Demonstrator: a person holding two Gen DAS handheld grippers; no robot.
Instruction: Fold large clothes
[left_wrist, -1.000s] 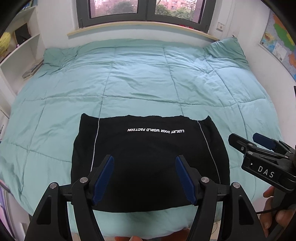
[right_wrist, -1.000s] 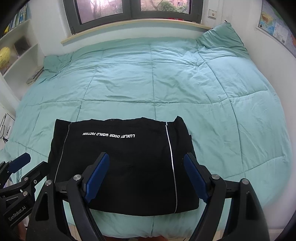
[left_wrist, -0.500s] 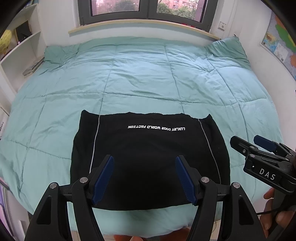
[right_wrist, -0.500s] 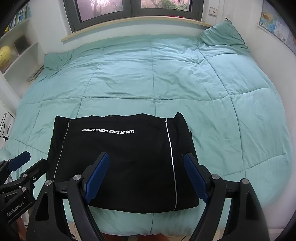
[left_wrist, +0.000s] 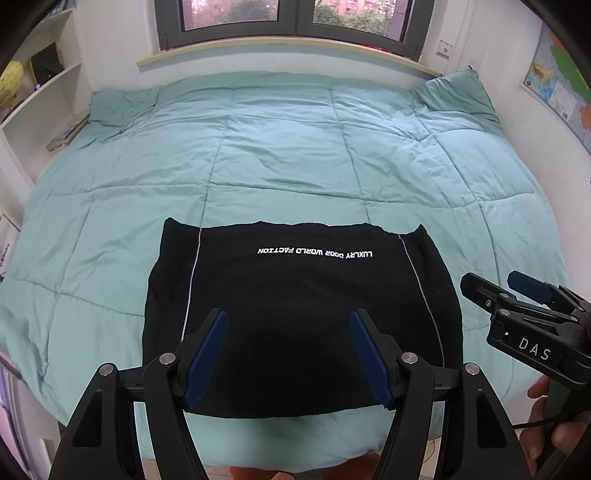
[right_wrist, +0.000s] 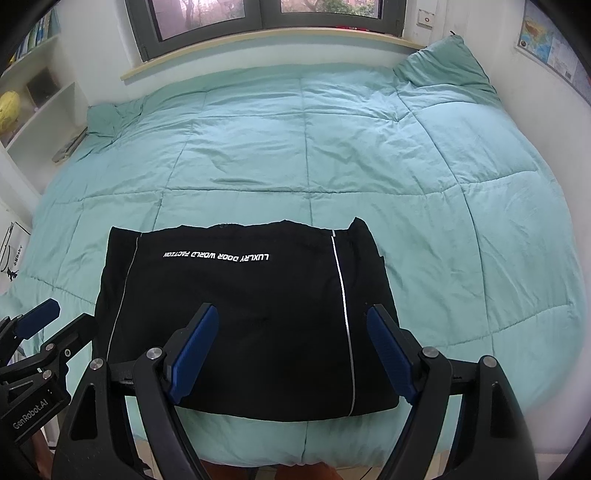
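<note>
Folded black garment with white piping and lettering (left_wrist: 303, 314) lies flat at the near edge of my teal quilted bed (left_wrist: 295, 155). Left gripper (left_wrist: 291, 354) and right gripper (right_wrist: 295, 350): fingers wide, holding nothing, above it.

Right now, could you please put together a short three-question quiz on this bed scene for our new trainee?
1. True or false: the left gripper is shut on the black garment.
2. Multiple choice: the black garment lies on the A) wooden floor, B) teal quilt, C) white shelf.
3. Fill in: the teal pillow sits at the bed's far ______ corner.

Key
1. False: its jaws stand wide apart above the cloth, as do those of the right gripper.
2. B: folded flat, near the bed's close edge, with its white lettering reading upside down.
3. Right.
</note>
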